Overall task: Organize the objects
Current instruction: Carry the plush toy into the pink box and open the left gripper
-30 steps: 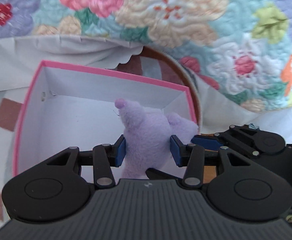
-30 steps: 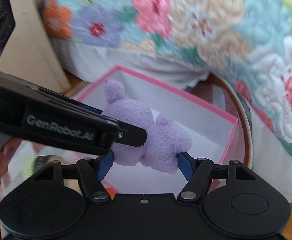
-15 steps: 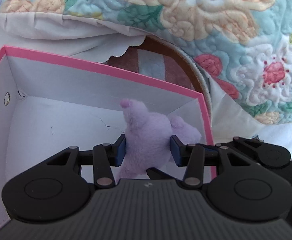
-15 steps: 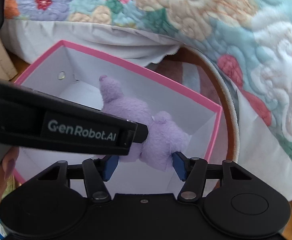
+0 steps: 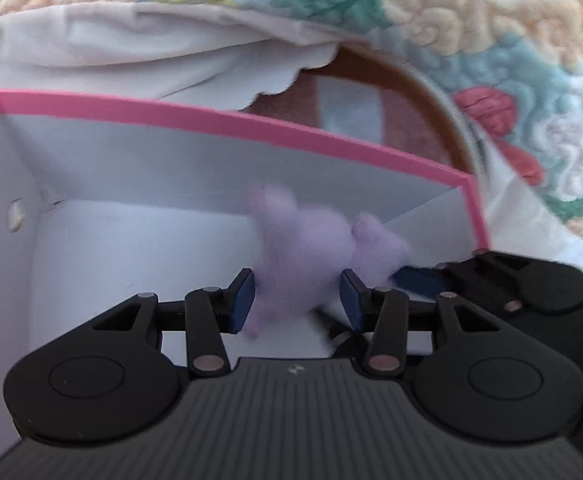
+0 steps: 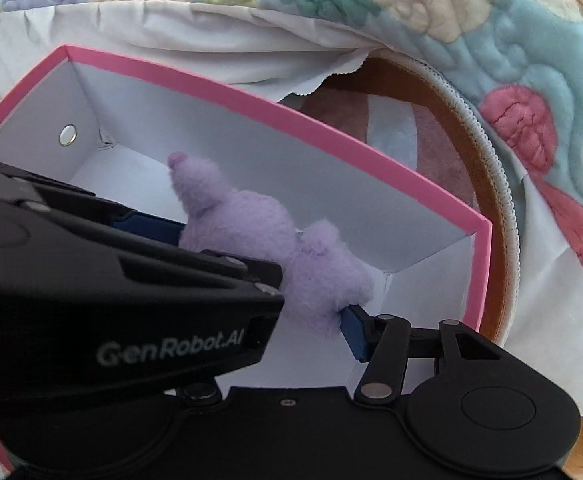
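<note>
Box: pink-rimmed box [image 6: 375, 168], white inside, open top; holds only the plush [image 6: 251, 232], near its right corner.
Surround: quilt [image 6: 511, 40] overhangs the far rim; a rug [image 6: 443, 148] lies beyond the right rim.
Room: box floor left of the plush is bare.
Left gripper [image 5: 296, 300]: pads clamp the plush body.
Right gripper [image 6: 311, 320]: jaws have just been closing; visible pad presses the plush, the other is hidden.

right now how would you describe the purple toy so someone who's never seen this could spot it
Find the floral quilt; below it sits an open box with a pink rim and white inside. The plush toy hangs in the box, gripped by the left gripper and right gripper. It is the only fuzzy lavender thing there.
</note>
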The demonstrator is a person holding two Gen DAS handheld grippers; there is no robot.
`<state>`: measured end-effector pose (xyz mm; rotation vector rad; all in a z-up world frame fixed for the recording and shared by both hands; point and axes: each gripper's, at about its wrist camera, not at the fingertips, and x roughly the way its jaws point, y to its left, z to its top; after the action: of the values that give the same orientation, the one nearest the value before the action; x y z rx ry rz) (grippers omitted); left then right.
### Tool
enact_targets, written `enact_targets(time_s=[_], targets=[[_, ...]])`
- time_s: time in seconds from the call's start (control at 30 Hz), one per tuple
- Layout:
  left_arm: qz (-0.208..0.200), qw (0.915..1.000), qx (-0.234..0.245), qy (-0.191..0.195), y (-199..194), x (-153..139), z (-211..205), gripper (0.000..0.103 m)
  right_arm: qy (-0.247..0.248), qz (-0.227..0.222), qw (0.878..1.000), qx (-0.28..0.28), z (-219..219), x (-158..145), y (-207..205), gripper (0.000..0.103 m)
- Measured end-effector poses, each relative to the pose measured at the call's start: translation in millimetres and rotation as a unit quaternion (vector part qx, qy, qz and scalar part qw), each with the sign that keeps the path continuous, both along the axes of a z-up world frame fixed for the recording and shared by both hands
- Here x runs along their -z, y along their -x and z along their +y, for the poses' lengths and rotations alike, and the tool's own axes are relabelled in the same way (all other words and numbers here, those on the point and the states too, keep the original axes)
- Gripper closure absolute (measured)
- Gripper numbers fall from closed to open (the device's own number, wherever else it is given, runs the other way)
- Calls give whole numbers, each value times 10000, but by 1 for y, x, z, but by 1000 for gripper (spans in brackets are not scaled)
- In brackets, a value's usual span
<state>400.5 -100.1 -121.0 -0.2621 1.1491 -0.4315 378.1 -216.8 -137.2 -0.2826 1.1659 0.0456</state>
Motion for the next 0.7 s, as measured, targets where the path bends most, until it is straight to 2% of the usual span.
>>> enact_targets(time_s=[0.03, 0.07, 0.13, 0.2, 0.27, 0.37, 0.47, 0.53, 0.6, 0.67, 0.7], targets=[[-67, 9999, -38, -135, 2, -2, 0, 55, 156, 23, 9999, 40, 0, 1, -1, 60], [-174, 9996, -18, -220, 4, -2, -1, 55, 186, 45, 9998, 87, -1, 1, -1, 61], [-130, 9998, -44, -148, 3, 2, 1, 56, 8, -40, 9999, 136, -5, -5, 3, 61], [127, 9998, -131, 30, -2, 12, 3, 60, -73, -161, 9998, 76, -6, -10, 8, 61], [321, 9992, -122, 220, -7, 17, 2, 71, -152, -240, 9996, 71, -9, -13, 13, 61], [400, 9985, -84, 361, -9, 19, -6, 78, -288, -384, 9988, 52, -11, -18, 21, 62], [406, 9984, -87, 375, -9, 18, -15, 79, -350, -475, 9982, 74, -15, -22, 29, 63], [355, 9987, -113, 336, -5, 14, -17, 79, -576, -440, 9968, 324, -19, -26, 35, 63], [224, 9996, -63, 165, 2, 5, -18, 73, -1002, -542, 9917, 591, -26, -33, 54, 62], [116, 9999, 98, -61, 14, -8, -16, 57, -1249, -706, 9876, 642, -34, -43, 80, 57], [60, 9998, 162, -138, 20, -15, -15, 56, -1343, -775, 9856, 672, -33, -47, 90, 56]])
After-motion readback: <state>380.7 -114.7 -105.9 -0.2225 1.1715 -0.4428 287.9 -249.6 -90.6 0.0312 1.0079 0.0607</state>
